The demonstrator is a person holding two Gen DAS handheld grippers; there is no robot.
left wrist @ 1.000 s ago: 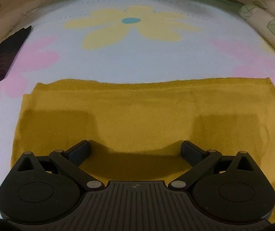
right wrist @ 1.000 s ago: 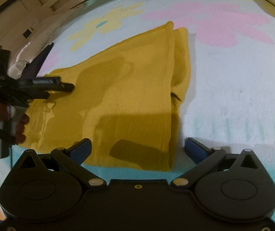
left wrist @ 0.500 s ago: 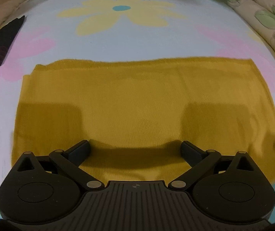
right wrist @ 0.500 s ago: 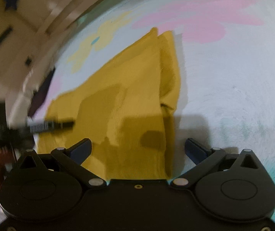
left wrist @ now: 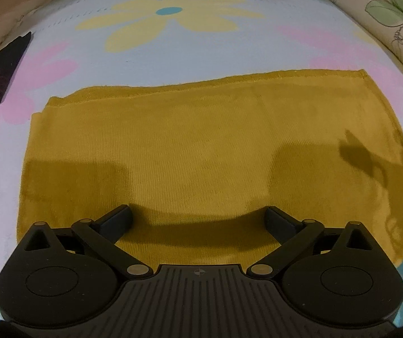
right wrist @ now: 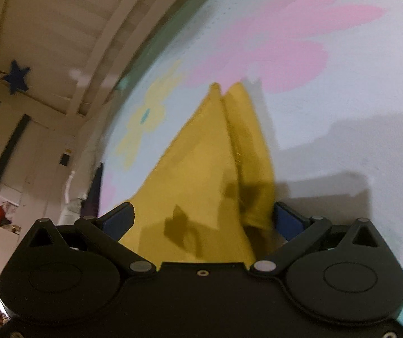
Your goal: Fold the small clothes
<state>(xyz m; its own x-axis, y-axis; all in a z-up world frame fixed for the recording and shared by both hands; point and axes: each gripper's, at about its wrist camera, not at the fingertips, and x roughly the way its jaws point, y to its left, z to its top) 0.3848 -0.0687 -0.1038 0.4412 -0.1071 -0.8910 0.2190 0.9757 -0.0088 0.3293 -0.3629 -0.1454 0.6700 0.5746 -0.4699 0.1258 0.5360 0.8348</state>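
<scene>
While the left gripper hovers wide open over the flat yellow cloth, the right gripper, jaws wide and empty, straddles its layered end, seemingly to grab it.

Left gripper and right gripper both hold their jaws spread wide (nothing clamped).
</scene>
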